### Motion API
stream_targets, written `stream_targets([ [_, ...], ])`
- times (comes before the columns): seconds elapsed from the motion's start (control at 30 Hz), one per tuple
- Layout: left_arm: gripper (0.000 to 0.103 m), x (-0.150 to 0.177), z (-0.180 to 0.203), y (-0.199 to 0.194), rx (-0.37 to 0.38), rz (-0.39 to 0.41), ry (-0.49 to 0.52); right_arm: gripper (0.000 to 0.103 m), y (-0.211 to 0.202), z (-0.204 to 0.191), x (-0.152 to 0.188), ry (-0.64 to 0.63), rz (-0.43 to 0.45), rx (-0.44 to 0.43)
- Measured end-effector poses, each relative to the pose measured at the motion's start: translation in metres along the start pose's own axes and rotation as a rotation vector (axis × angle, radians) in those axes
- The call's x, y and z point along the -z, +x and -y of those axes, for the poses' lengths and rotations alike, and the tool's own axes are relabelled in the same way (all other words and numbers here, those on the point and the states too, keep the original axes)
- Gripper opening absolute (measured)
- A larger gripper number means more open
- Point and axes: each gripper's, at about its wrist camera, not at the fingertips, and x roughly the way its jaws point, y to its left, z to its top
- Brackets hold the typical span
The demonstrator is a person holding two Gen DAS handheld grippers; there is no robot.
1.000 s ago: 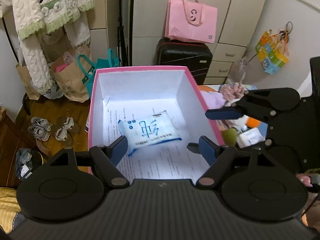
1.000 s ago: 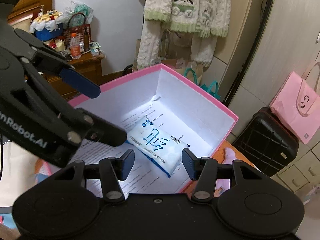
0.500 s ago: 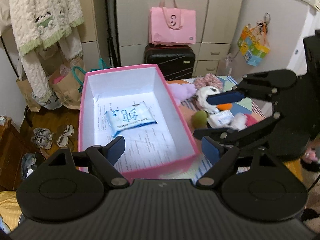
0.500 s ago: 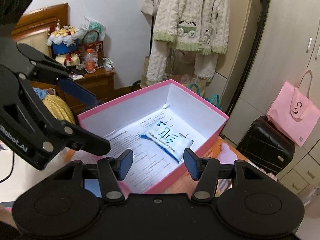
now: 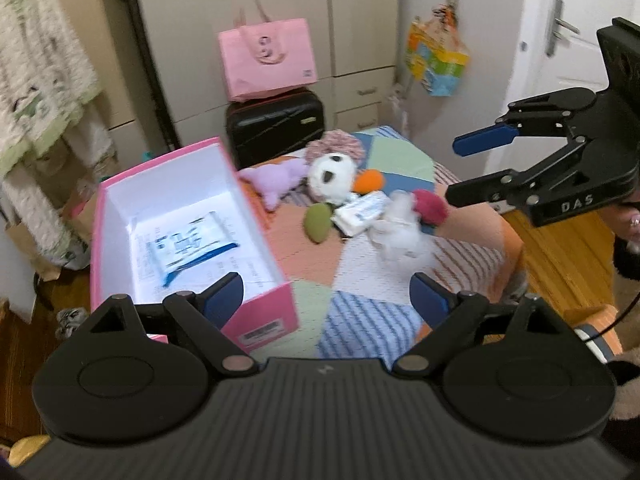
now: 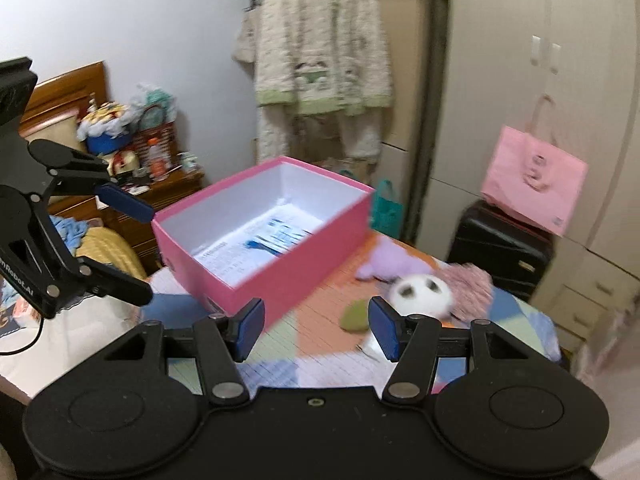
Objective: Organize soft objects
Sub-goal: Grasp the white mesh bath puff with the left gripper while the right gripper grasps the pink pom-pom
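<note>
A pink box [image 5: 264, 322] [image 6: 304, 256] stands on the patchwork cloth [image 5: 360, 300] and holds a blue-and-white tissue pack [image 5: 188, 246] [image 6: 280, 236]. To its right lie soft toys: a panda plush [image 5: 330, 176] [image 6: 420, 290], a purple plush [image 5: 274, 182] [image 6: 390, 260], a green ball [image 5: 318, 222] [image 6: 354, 316], a white fluffy toy [image 5: 396, 228] and another tissue pack [image 5: 362, 210]. My left gripper [image 5: 326, 302] is open and empty, above the box's near corner. My right gripper [image 6: 316, 326] is open and empty, in front of the toys.
A black suitcase [image 5: 276, 128] with a pink paper bag [image 5: 268, 60] on it stands behind the table. A cream cardigan [image 6: 320, 52] hangs on the wardrobe. A wooden nightstand [image 6: 160, 192] with clutter is at the left. A door [image 5: 572, 40] is at the right.
Both grippers have pulled back and swung right, away from the box and toward the toys. The tissue pack stays in the box. Both remain open.
</note>
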Motion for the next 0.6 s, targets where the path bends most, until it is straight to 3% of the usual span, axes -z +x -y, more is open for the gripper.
stream_targets([
  [0.27, 0.091, -0.005, 0.031, 0.029, 0.107, -0.007, 0.051, 0.066, -0.03, 0.031, 0.049, 0.063, 0.012, 0.072],
  [0.6, 0.091, 0.001, 0.055, 0.089, 0.155, 0.068, 0.056, 0.068, -0.015, 0.063, 0.101, 0.108, 0.011, 0.069],
])
